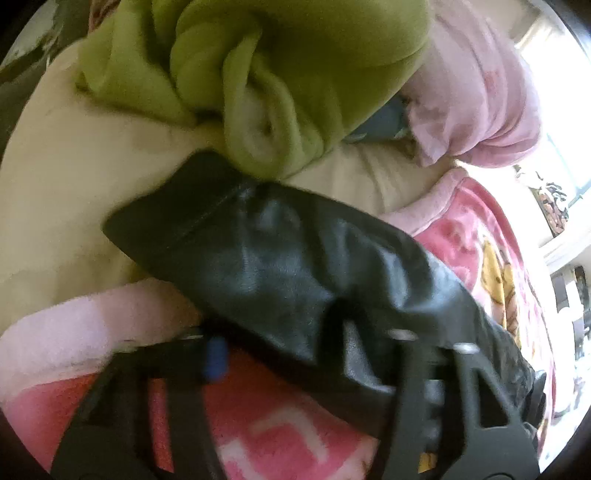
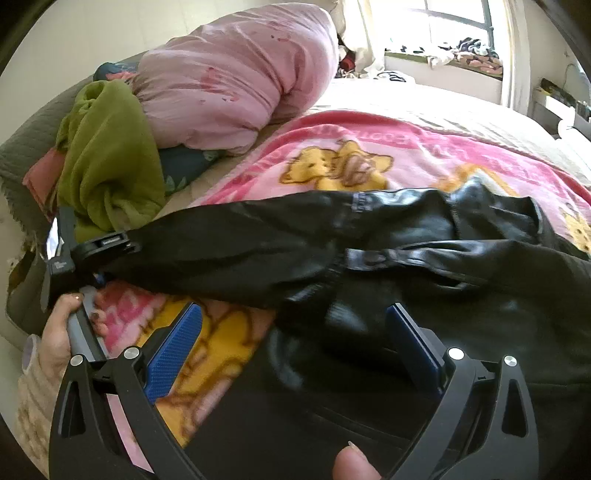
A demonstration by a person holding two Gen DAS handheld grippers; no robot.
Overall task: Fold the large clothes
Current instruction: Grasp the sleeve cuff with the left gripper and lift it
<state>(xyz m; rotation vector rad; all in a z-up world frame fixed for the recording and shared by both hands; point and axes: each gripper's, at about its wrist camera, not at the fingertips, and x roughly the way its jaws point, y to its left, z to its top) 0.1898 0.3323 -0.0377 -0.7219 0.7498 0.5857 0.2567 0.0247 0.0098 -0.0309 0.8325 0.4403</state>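
A black leather jacket [image 2: 424,258] lies crumpled on a pink cartoon blanket [image 2: 369,147] on the bed. One sleeve [image 2: 221,240] stretches left toward my left gripper [image 2: 92,254]. In the left wrist view the sleeve's cuff end [image 1: 258,258] drapes over my left gripper [image 1: 295,354]; the fingers look closed on it, though the leather hides the pads. My right gripper [image 2: 295,350] is open, its blue pads [image 2: 173,350] spread just above the jacket's body, holding nothing.
A green garment [image 2: 107,158] and a pink bundle [image 2: 236,85] lie at the bed's far left. A cream sheet [image 1: 74,184] shows under them. A window [image 2: 454,22] and a cluttered sill stand beyond the bed. A hand [image 2: 55,332] holds the left gripper.
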